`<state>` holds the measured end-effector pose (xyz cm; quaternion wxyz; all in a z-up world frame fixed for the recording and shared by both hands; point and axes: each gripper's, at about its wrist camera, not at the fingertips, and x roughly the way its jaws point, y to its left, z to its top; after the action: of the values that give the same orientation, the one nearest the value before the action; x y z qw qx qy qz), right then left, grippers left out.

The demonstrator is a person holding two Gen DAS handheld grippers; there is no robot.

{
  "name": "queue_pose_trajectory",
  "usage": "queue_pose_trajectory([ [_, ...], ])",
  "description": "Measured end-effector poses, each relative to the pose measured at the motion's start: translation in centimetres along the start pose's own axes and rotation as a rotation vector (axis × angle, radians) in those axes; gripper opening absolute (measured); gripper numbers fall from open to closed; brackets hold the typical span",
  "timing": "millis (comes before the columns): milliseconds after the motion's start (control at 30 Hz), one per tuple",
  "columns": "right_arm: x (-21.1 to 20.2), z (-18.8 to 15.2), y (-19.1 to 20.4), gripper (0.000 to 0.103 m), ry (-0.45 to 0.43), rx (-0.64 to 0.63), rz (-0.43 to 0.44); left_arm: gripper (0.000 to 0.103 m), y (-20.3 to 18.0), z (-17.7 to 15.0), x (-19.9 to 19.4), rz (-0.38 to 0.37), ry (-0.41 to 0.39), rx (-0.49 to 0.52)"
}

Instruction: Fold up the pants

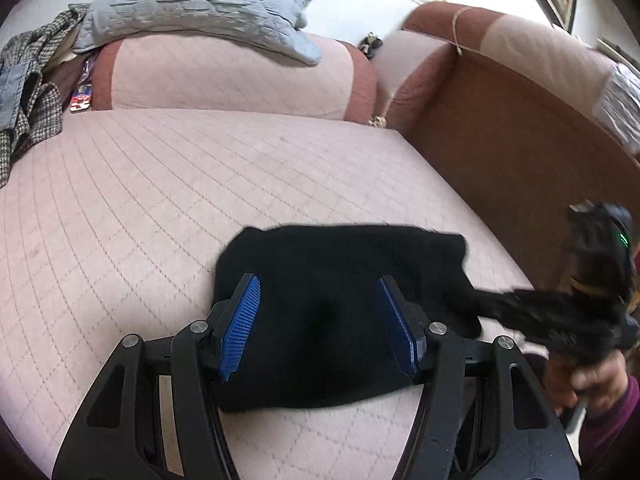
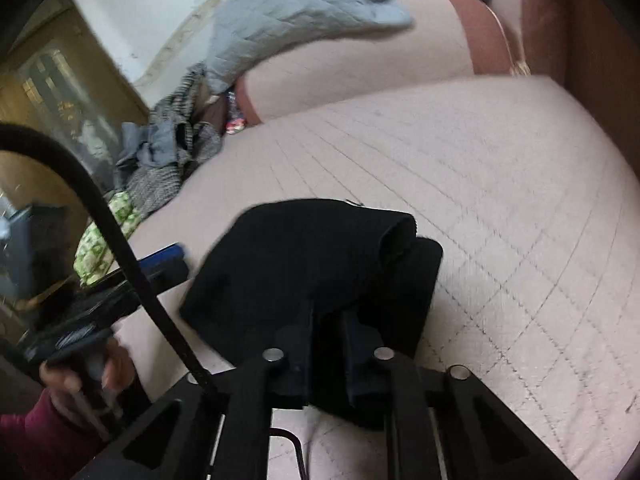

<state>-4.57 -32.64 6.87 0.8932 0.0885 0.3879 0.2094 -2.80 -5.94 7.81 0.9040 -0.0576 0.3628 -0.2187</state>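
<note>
One pink quilted sofa (image 1: 200,200) bears black pants (image 1: 320,280); left tool (image 1: 320,328) agape, right tool (image 2: 328,344) pinching them.

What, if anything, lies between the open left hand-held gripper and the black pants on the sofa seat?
Nothing visible. The left hand-held gripper hangs open directly over the folded black pants, with no other item between them. The right hand-held gripper is shut on the pants' edge, off to the side.

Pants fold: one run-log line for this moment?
pants: black, bunched on sofa seat | left tool: open above pants | right tool: shut on pants edge
</note>
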Motion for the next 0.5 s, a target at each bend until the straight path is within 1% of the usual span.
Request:
queue_pose_trajectory([
  [33,0.1,-0.2,-0.2,0.010,0.010,-0.005,-0.032,0.061,0.1,0.3,0.7,0.005,0.009,-0.002],
  [67,0.6,-0.6,-0.6,0.010,0.030,-0.010,-0.078,0.060,0.5,-0.4,1.0,0.013,0.020,-0.002],
  [100,1.5,-0.9,-1.2,0.009,0.057,-0.003,-0.129,0.060,0.7,-0.4,2.1,0.038,0.041,-0.009],
  [133,1.9,-1.0,-1.7,0.006,0.068,0.012,-0.139,0.060,0.8,-0.6,2.5,0.051,0.052,-0.014],
  [167,1.9,-1.1,-2.0,0.006,0.063,0.029,-0.126,0.060,0.8,-0.7,3.2,0.065,0.061,-0.023],
  [233,1.5,-0.9,-2.0,0.006,0.048,0.028,-0.113,0.060,0.6,-0.9,3.1,0.082,0.052,-0.030],
  [300,1.5,-0.6,-1.7,0.006,0.057,0.014,-0.119,0.060,0.4,-1.0,3.1,0.093,0.047,-0.020],
  [367,1.3,-0.2,-1.8,0.006,0.056,0.036,-0.106,0.061,0.3,-1.1,3.1,0.102,0.043,-0.013],
  [433,0.9,-0.2,-2.7,0.010,0.028,0.091,-0.079,0.061,0.2,-1.3,3.2,0.105,0.043,-0.019],
  [467,0.9,-0.1,-3.0,0.015,0.027,0.111,-0.075,0.061,0.2,-1.3,3.3,0.105,0.047,-0.015],
  [500,0.9,-0.1,-3.1,0.025,0.031,0.126,-0.078,0.061,0.2,-1.3,3.4,0.106,0.048,-0.010],
])
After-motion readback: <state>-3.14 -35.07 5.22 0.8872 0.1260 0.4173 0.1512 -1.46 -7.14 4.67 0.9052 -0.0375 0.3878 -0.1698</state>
